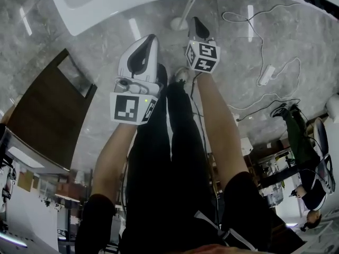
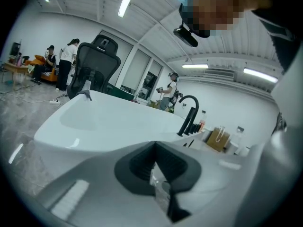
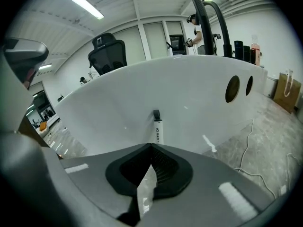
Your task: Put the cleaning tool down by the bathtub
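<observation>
Two grippers are held out over the grey floor (image 1: 42, 30) in front of the white bathtub (image 1: 106, 4), and both are empty. The right gripper (image 3: 151, 146) is shown with its jaws brought fully together and nothing caught between them. The left gripper (image 2: 154, 144) is likewise read as closed on nothing, its jaws meeting at the tip. The cleaning tool (image 3: 158, 129) is found just beyond the right gripper's tips, on the far side, stood on the floor and leaned against the bathtub's outer wall. Its long axis is set nearly upright and tipped slightly toward the wall, with the dark cap pointed up and the white shaft run down to the floor. In the head view its rounded foot is seen resting on the floor close to the bathtub, with the shaft slanted up toward the tub. The tool is touched by neither gripper. The right gripper is placed nearer to it and almost in line with it, while the left gripper is held off to the left and nearer to the person. The task is judged as good as done, since the tool is parked by the bathtub. Should it be regrasped, a straight reach forward by the right gripper would be called for, with the jaws opened across the upright shaft.
</observation>
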A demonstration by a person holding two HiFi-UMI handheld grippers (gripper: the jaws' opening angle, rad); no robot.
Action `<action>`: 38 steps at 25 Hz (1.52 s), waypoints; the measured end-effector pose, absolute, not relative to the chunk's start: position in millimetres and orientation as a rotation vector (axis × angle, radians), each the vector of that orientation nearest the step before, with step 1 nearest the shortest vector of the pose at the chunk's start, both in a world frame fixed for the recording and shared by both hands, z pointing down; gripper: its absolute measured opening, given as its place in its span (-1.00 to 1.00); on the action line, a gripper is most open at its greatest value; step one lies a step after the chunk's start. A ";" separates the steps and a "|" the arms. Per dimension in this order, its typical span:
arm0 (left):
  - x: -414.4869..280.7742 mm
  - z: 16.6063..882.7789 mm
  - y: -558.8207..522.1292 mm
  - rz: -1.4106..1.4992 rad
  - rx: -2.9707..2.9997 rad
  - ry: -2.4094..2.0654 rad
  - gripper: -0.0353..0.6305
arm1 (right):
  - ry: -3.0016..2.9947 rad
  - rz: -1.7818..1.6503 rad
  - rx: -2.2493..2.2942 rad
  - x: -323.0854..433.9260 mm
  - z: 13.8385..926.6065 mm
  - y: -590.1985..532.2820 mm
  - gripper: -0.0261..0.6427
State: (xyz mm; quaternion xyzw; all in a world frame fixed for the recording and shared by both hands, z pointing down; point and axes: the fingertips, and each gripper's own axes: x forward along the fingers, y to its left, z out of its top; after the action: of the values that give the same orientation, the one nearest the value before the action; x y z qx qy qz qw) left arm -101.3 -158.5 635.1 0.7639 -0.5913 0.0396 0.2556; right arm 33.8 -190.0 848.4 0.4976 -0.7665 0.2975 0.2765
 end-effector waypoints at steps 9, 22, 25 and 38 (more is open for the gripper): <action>-88.5 572.5 -148.6 0.076 2.097 -1.624 -0.87 | -2.019 0.862 1.363 52.0 789.8 -160.9 -0.92; -62.1 461.3 -131.5 0.007 2.151 -1.632 -0.87 | -2.070 0.880 1.422 75.1 665.5 -134.1 -0.92; -57.8 433.6 -125.0 -0.012 2.170 -1.638 -0.87 | -2.101 0.865 1.439 75.4 633.5 -131.2 -0.92; -28.3 325.7 -72.7 -0.132 2.183 -1.681 -0.87 | -2.235 0.816 1.429 95.5 493.7 -80.0 -0.92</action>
State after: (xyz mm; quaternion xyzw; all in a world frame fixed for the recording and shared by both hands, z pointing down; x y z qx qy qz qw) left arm -28.3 -72.7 325.7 0.7769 -0.5982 -0.0471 0.1907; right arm 95.5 -80.0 493.7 0.5063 -0.7919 0.2890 0.1819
